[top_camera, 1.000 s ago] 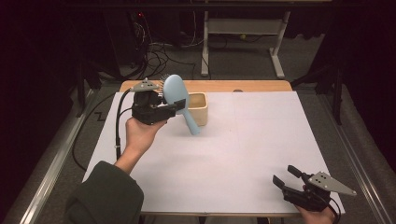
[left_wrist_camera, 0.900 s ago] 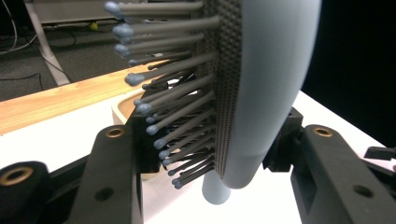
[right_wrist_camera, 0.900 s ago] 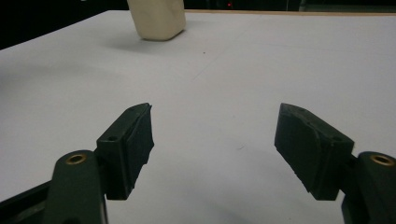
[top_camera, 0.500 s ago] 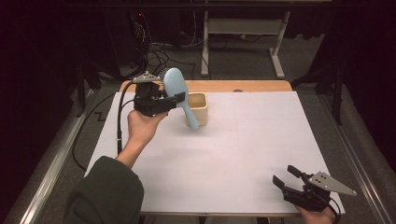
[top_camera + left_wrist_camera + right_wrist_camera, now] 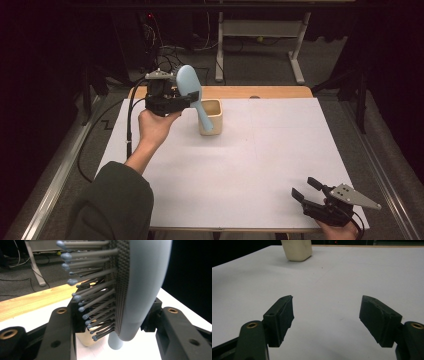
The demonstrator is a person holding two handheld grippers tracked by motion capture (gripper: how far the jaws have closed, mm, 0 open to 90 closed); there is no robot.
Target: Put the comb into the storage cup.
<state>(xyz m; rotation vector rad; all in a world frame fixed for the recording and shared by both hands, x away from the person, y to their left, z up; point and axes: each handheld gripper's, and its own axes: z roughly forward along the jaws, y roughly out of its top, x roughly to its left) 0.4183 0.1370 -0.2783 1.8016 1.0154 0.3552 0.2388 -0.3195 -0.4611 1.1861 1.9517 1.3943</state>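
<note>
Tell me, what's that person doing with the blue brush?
A person holds tongs in each hand at a white table. The left tongs are clamped on the head of a light blue hairbrush, held up in the air with its handle pointing down in front of a cream cup. The right tongs rest open near the table's front corner, holding nothing.

The hairbrush (image 5: 140, 285) head runs past the left gripper view's top edge.

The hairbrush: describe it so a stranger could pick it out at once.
On the white table, look to the far left, by the cream cup. The hairbrush is clamped in the left gripper there, handle pointing down: pale blue, oval, with ball-tipped bristles.
</note>
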